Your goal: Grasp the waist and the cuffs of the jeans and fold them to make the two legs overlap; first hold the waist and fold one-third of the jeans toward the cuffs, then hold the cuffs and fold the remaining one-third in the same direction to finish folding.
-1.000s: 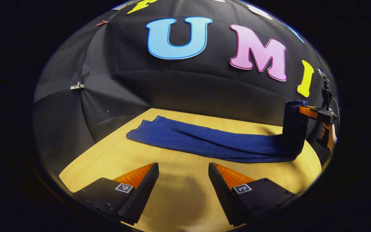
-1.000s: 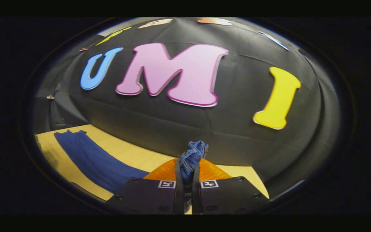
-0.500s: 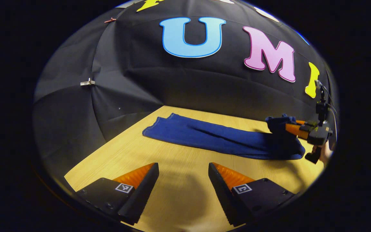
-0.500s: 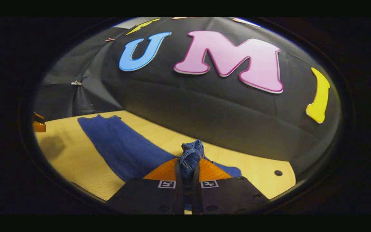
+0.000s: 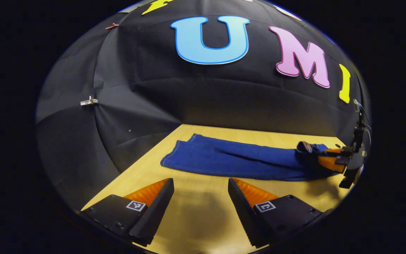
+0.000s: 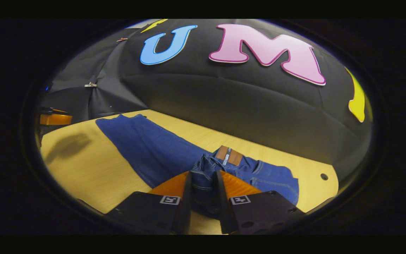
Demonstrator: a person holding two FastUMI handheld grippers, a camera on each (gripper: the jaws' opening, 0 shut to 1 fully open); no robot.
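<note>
Jeans (image 6: 146, 148): flat on counter (image 6: 83, 169), cuffs at 10 o'clock. Right claw (image 6: 203, 183): fingers pinching the waist. Left claw (image 5: 199, 197): agape, empty.

Lighting: overhead, warm; my table (image 5: 203, 218) reads bright, the wall dim. Shadows: soft patch between my left gripper (image 5: 199, 197) fingers at 6 o'clock. Focus: sharp centrally. Distortion: strong fisheye bending at edges.

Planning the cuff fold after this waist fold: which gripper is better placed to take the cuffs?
Left, probably. The left gripper hangs open above the table, empty, with the cuffs just ahead. The right gripper sits at the waist end, denim between its fingers.
</note>
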